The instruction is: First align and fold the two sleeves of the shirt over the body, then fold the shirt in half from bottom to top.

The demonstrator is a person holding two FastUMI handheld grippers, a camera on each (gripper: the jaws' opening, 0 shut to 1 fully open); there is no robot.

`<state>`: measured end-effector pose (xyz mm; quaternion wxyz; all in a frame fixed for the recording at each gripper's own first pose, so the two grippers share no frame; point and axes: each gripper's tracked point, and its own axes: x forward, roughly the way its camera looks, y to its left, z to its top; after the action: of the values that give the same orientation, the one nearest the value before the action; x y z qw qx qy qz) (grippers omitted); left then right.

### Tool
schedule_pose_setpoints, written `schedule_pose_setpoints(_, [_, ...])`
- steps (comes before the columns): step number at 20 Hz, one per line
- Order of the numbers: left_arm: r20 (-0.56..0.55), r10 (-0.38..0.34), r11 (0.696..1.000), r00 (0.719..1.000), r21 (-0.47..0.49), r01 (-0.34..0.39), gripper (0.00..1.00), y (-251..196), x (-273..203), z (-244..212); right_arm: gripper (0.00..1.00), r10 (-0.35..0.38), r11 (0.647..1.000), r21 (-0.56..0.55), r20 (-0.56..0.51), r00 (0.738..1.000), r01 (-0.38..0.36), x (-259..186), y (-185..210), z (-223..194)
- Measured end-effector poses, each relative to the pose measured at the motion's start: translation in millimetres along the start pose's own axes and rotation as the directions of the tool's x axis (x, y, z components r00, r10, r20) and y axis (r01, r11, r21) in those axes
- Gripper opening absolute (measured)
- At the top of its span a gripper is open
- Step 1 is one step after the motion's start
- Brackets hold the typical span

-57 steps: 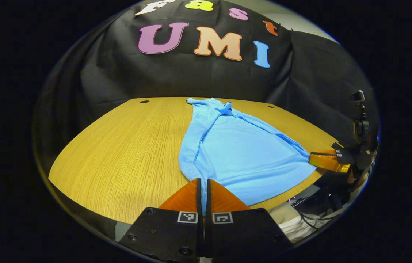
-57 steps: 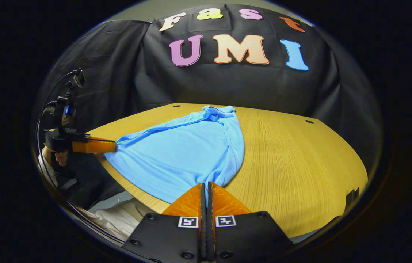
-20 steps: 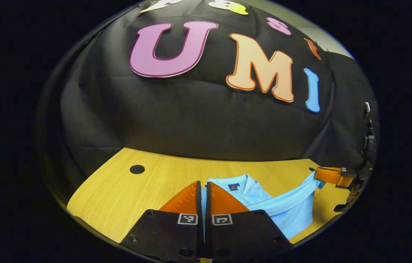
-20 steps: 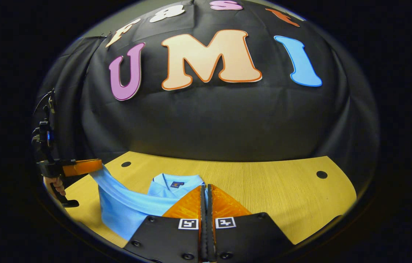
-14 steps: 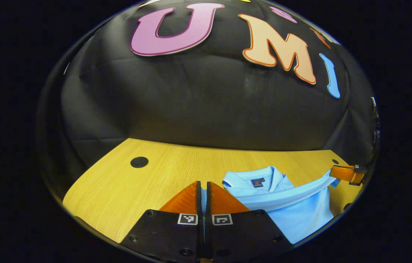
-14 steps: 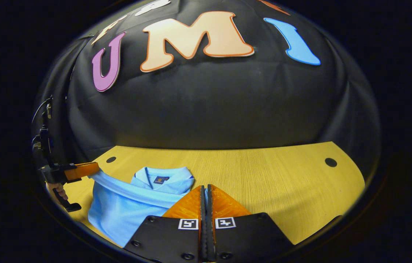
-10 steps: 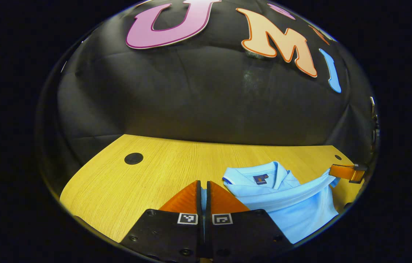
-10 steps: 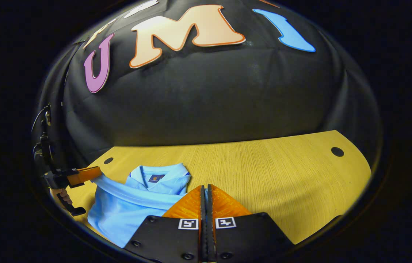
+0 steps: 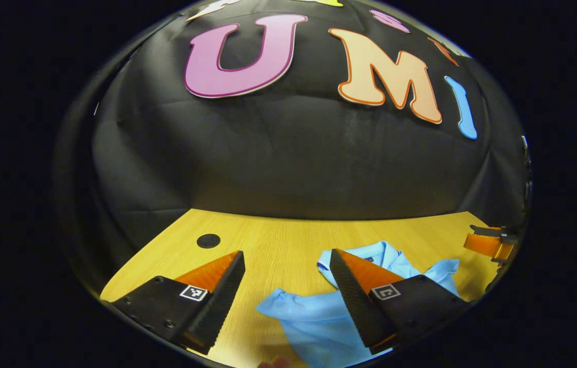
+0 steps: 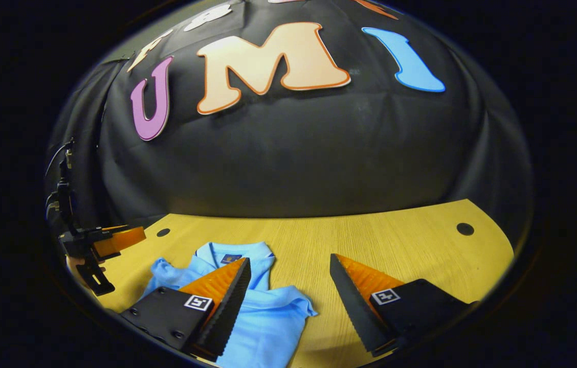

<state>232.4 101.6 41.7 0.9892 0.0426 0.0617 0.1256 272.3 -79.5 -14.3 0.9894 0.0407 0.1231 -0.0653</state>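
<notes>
Black cloth wall behind, wooden worktop point(image 9: 278, 240) below w/ dark round holes near its far edge.

Left gripper point(image 9: 286, 263): fingers wide apart, nothing between them but bare wood and a shirt corner. Shirt point(image 9: 314, 319), light blue, lies crumpled on the worktop; in left gripper view it sits low between the fingers and runs under/behind the right-hand finger point(image 9: 357, 286), collar past that finger's tip. Can't tell if finger touches fabric.

Right gripper point(image 10: 288, 268): fingers also wide apart, holding nothing. In right gripper view the shirt point(image 10: 273, 317) lies by the left-hand finger point(image 10: 222, 294), which overlaps it; collar w/ small dark tag just beyond that fingertip, one fabric corner pokes into the gap. Right-hand finger over bare wood.

Each view catches the other gripper at the edge: right gripper point(image 9: 488, 243) far right, left gripper point(image 10: 109, 240) far left w/ a hand point(image 10: 76, 268) on its handle. Both clear of the shirt.
</notes>
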Motion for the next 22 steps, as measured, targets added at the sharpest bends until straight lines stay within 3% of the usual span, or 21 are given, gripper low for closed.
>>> schedule_pose_setpoints(11, [0.145, -0.065, 0.998, 0.987, 0.035, 0.060, 0.95, -17.4, -160.1, -0.5, 0.98, 0.095, 0.991, -0.110, 0.149, 0.984, -0.079, -155.7, 52.7, -9.2])
schedule_pose_setpoints(18, [0.165, -0.061, 0.998, 0.984, -0.007, 0.063, 0.95, -20.3, -226.9, -44.3, 0.98, 0.079, 0.994, -0.091, 0.203, 0.976, -0.062, -227.4, 58.1, -41.3])
schedule_pose_setpoints(22, [0.153, -0.020, 1.000, 0.988, -0.001, 0.021, 0.95, -9.0, -247.1, -62.5, 0.98, 0.057, 0.996, -0.086, 0.219, 0.974, -0.039, -248.9, 57.1, -56.9])
